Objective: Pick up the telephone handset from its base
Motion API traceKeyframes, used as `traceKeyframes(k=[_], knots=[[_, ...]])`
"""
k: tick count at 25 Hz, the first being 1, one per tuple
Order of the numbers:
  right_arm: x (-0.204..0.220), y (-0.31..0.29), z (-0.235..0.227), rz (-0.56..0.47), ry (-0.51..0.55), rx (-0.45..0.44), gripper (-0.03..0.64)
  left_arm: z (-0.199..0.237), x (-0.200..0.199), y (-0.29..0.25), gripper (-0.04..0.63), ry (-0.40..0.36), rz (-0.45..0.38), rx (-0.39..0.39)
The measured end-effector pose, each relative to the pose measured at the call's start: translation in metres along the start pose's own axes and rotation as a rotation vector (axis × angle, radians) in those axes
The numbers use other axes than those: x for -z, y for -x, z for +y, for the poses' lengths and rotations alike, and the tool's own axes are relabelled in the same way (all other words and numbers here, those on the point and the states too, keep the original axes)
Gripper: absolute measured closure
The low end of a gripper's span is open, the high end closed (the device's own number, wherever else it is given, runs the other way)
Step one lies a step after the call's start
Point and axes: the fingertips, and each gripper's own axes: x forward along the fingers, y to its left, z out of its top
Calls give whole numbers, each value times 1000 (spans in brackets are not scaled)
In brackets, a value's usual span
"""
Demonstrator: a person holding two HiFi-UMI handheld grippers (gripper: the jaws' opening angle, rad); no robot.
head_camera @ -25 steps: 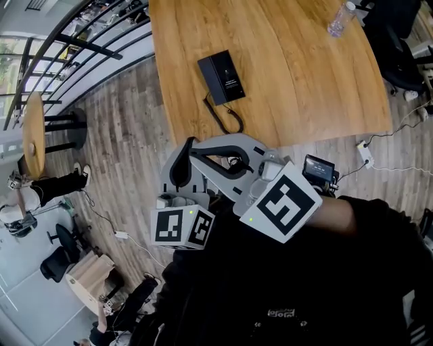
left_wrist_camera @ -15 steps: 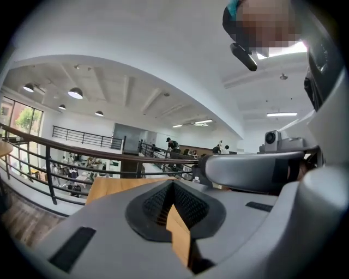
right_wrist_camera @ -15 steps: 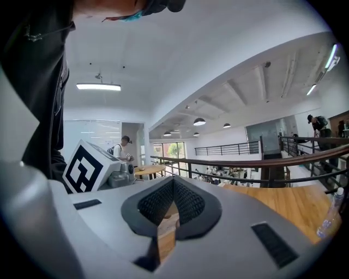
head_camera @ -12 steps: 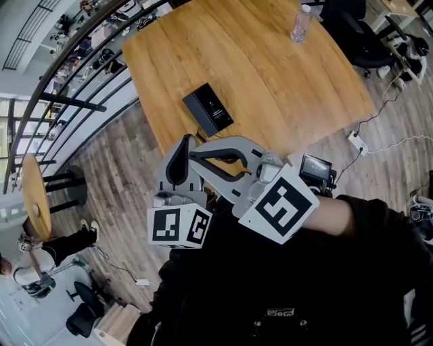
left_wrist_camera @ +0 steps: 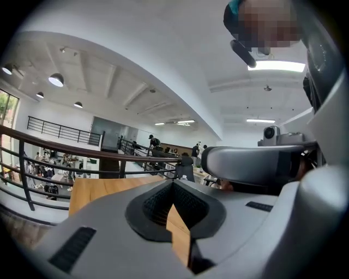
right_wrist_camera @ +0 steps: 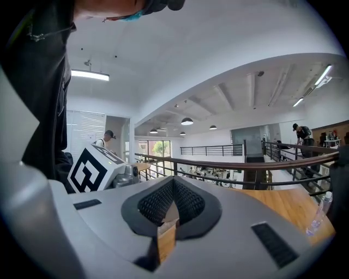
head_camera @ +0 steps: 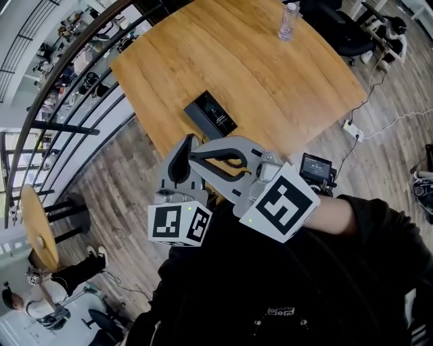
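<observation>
Swinging round toward the table (head_camera: pixel 284 74), I've brought the telephone (head_camera: pixel 211 115) down the head view, so it now sits just beyond my two grippers. The water bottle (head_camera: pixel 287 20), well beyond the telephone at the far edge, has slid leftward too. The handset looks to be lying on its base, though it's too small to pick out. The left gripper (left_wrist_camera: pixel 173 184) and right gripper (right_wrist_camera: pixel 173 182) are both closed on nothing, crossed just short of the telephone and not touching it. I judge this is only the approach: one claw must open before any lift.
</observation>
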Motion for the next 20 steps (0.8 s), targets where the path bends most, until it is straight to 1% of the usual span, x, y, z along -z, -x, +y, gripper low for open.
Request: traceKeyframes(k=[4, 9, 14, 17, 20], knots=[[5, -14, 1, 23, -19, 36, 600, 9, 9, 0, 591, 23, 16, 50], [15, -26, 14, 73, -14, 50, 600, 19, 23, 6, 591, 59, 33, 92], [24, -31, 21, 105, -16, 53, 600, 30, 37, 10, 591, 105, 49, 93], [21, -35, 14, 92, -24, 47, 600, 34, 36, 5, 591, 100, 49, 87], [16, -41, 6, 85, -9, 24, 600, 37, 30, -2, 591, 102, 44, 80]])
